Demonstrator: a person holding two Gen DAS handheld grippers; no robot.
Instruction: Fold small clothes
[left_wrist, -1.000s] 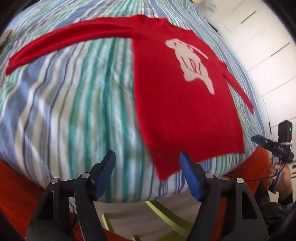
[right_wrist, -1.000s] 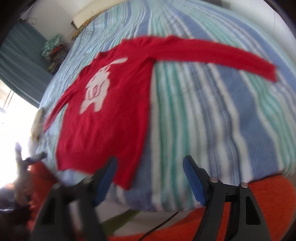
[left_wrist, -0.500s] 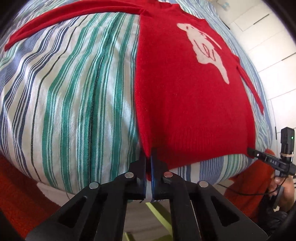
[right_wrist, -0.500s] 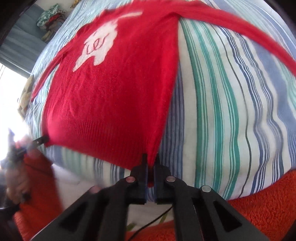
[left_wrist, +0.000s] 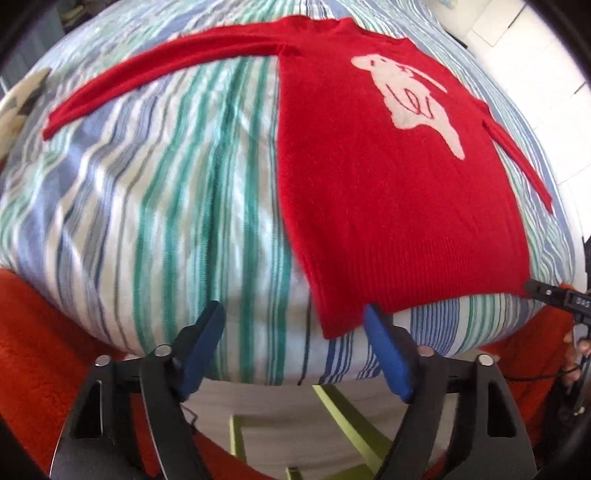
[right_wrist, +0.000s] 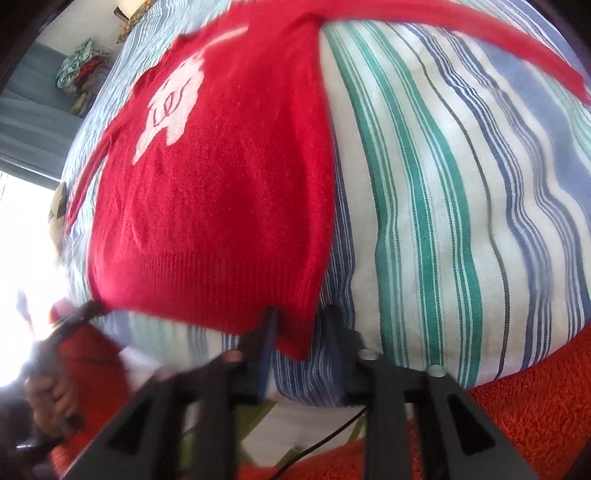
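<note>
A red sweater (left_wrist: 388, 206) with a white animal motif lies flat on a striped bed (left_wrist: 166, 206), sleeves spread out. My left gripper (left_wrist: 291, 314) hovers at the near hem. Its jaws are opening, and the hem's left corner lies loose between the blue pads, close to the right one. In the right wrist view the sweater (right_wrist: 221, 206) fills the left half. My right gripper (right_wrist: 302, 314) is at the hem's right corner. Its jaws are opening too, with the corner between the fingers and not pinched. Each gripper shows at the edge of the other's view.
An orange-red shaggy fabric (left_wrist: 33, 350) lies below the bed's near edge on both sides. A lime-green frame (left_wrist: 343, 413) stands under the grippers. A pile of clothes (right_wrist: 81, 77) sits far left. White cupboard doors (left_wrist: 535, 48) are at the far right.
Both grippers were open a second ago, then shut on the sweater's hem corners half a second ago. Now both have let go and their jaws stand apart; the left drew back a little.
</note>
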